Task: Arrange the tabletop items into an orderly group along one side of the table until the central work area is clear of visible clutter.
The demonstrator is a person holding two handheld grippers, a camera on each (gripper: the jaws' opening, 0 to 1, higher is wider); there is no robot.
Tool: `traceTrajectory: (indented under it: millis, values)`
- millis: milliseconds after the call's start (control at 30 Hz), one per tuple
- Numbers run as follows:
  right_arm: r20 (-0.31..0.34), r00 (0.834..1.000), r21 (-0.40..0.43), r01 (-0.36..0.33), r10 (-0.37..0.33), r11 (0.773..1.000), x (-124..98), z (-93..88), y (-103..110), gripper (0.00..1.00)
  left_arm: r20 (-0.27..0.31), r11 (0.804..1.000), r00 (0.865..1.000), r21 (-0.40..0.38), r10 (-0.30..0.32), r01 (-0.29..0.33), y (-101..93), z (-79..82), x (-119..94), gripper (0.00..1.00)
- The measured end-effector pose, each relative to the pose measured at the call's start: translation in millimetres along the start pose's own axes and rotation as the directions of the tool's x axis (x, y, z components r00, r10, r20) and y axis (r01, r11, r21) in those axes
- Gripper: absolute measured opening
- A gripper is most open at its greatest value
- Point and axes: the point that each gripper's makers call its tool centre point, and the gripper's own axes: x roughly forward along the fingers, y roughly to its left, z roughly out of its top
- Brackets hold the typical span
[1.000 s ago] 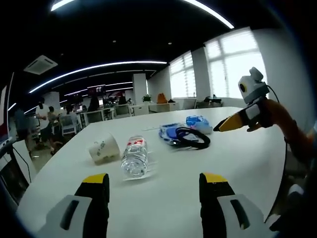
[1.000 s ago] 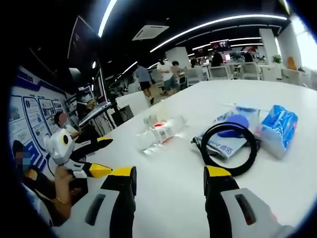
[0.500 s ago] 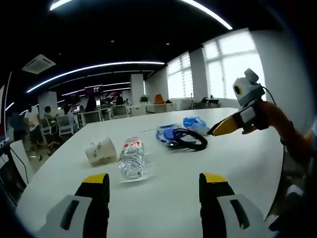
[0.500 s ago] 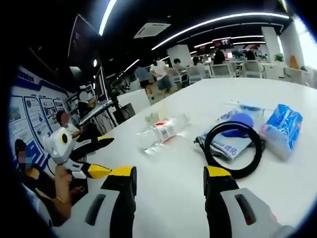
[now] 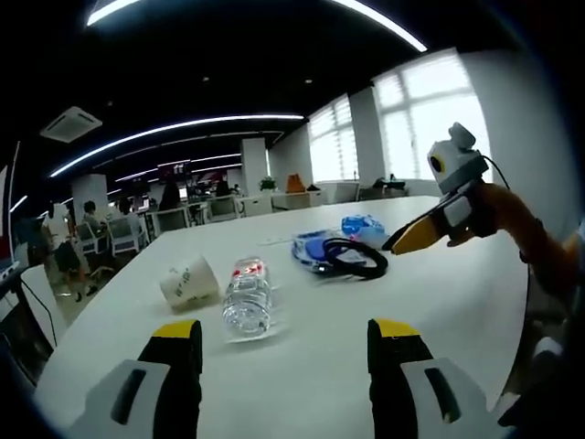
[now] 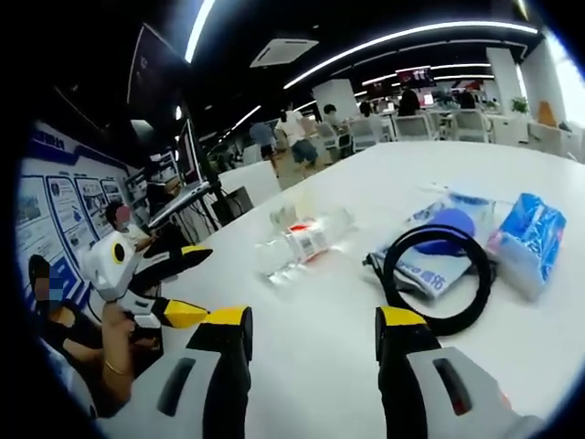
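Left gripper view had the left gripper [image 5: 283, 384] empty, jaws apart; the right gripper [image 6: 311, 375] likewise — the bottle [image 5: 248, 302] lay sideways at 11 o'clock and could roll if nudged.

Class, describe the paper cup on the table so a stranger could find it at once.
On the long white table, start at the clear plastic bottle lying on its side in the left gripper view. The paper cup lies tipped over just left of it. It is the only opaque white item, with a small green print.
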Motion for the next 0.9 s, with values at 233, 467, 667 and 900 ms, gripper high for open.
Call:
traceTrajectory:
  millis: [233,467,667,900]
  values:
    - [0.006,1.0,-0.008,0.0,0.001,1.0,3.4,3.9,-1.0,0.51,-0.001,1.0,1.0,0.015,-0.003,0.003,-0.8,1.1,3.0,0.73]
    - [-0.001,1.0,-0.007,0.004,-0.004,1.0,6.8,9.7,-3.6,0.51,0.001,0.999,1.0,0.033,0.018,-0.018,3.5,6.2,5.3,0.73]
    - [-0.009,1.0,-0.017,-0.001,0.001,1.0,10.1,11.1,-1.4,0.51,-0.001,0.999,1.0,0.037,0.009,-0.008,1.6,6.3,7.2,0.73]
    - [-0.019,1.0,-0.022,-0.011,0.011,1.0,13.2,12.3,-0.5,0.51,-0.009,0.999,1.0,0.032,0.005,-0.005,1.7,5.1,9.5,0.73]
